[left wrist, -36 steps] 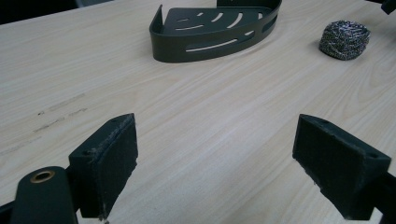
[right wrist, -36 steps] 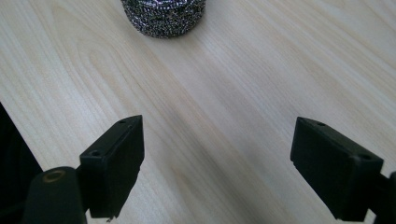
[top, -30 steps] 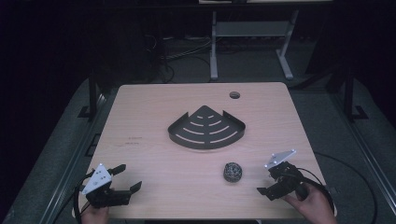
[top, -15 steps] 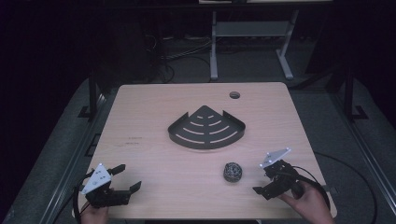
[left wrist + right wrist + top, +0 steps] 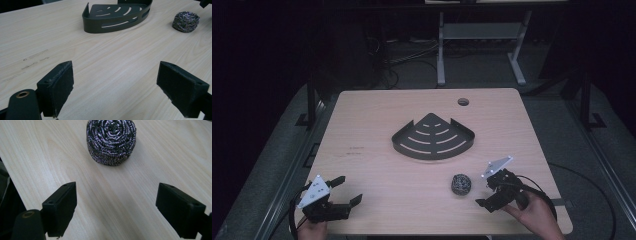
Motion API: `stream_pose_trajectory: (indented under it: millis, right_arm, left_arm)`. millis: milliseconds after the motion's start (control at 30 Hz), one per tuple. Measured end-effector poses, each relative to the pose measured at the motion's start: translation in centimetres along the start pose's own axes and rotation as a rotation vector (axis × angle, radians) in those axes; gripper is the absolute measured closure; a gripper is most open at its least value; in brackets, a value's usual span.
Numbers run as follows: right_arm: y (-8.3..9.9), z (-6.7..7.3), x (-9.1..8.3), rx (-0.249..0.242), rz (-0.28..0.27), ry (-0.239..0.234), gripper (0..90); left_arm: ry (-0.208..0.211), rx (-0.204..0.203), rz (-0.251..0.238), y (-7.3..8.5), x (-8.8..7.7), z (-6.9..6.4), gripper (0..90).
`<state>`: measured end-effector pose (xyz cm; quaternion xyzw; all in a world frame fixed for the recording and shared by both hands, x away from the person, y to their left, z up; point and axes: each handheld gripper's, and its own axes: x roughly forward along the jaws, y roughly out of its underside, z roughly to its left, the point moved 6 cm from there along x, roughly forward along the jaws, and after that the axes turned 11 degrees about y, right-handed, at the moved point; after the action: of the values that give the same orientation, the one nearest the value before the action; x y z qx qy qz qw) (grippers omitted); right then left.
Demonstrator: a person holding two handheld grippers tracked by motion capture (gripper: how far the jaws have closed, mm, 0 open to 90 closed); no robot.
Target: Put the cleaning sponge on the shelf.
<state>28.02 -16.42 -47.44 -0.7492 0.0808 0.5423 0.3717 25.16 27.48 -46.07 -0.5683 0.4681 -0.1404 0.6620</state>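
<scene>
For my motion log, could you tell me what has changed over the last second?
The right tool has moved left, toward the steel scourer, jaws open and not touching it. The left tool, scourer and corner shelf have stayed put.

A fixed high view looks forward and down over the whole table point(image 5: 362, 125). Both gripper views skim low across it, sharing the steel scourer point(image 5: 111, 141), closest in the right's.

Dark room — grey floor point(image 5: 272, 150), metal stand point(image 5: 477, 35) behind
</scene>
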Motion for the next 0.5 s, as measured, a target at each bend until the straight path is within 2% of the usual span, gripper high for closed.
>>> stream_pose_trajectory:
  millis: [500]
  right_arm:
    - [-1.1, 0.0, 0.4, -0.022, 0.022, -0.010, 15.5]
  left_arm:
    - [-0.001, -0.004, 0.000, 0.0, -0.1, 0.0, 13.3]
